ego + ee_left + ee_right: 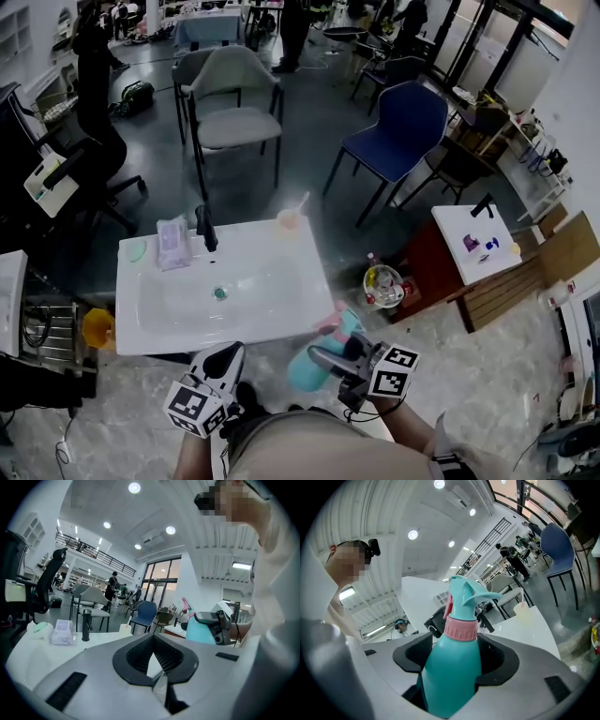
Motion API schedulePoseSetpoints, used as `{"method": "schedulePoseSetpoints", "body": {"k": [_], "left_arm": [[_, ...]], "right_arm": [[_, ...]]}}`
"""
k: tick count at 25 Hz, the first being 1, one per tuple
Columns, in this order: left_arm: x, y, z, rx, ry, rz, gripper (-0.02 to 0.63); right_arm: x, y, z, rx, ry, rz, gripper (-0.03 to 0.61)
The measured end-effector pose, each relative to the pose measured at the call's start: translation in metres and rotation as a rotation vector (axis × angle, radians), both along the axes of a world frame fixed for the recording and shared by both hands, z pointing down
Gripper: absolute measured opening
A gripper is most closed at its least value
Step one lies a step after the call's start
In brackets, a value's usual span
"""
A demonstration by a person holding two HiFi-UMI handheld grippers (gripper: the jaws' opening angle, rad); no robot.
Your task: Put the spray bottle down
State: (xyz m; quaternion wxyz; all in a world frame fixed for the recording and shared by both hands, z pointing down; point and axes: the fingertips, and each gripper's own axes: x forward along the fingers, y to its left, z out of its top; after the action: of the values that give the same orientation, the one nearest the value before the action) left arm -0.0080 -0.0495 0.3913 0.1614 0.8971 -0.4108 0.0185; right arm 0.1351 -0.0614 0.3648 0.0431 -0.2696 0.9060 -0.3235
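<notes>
Spray bottle (307,368) off sink (169,339) corner

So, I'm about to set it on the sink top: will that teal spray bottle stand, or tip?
Probably stiff plastic: the spray bottle shows no dent where the right gripper clamps it. Its smooth, rounded body could slip or roll if laid down. The tall trigger head may make it tippy, so stand it on the flat sink top.

Left hand-held gripper (158,677) closed — right (451,667) clamped
</notes>
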Motion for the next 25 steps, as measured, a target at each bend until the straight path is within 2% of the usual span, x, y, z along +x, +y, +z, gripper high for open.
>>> {"method": "schedulePoseSetpoints", "body": {"k": [14,19,25], "left_arm": [[-0.043,-0.014,0.003,-0.006,0.012,-0.001,0.010],[-0.056,-0.027,-0.004,0.024,0.022,-0.003,0.009],[-0.074,-0.026,0.003,-0.003,0.021,-0.010,0.009]], "right_arm": [[-0.038,-0.027,-0.003,0.041,0.062,0.011,0.273],[-0.048,-0.049,-0.011,0.099,0.099,0.021,0.273],[-0.063,-0.062,-0.008,0.105,0.114,0.041,0.273]]}}
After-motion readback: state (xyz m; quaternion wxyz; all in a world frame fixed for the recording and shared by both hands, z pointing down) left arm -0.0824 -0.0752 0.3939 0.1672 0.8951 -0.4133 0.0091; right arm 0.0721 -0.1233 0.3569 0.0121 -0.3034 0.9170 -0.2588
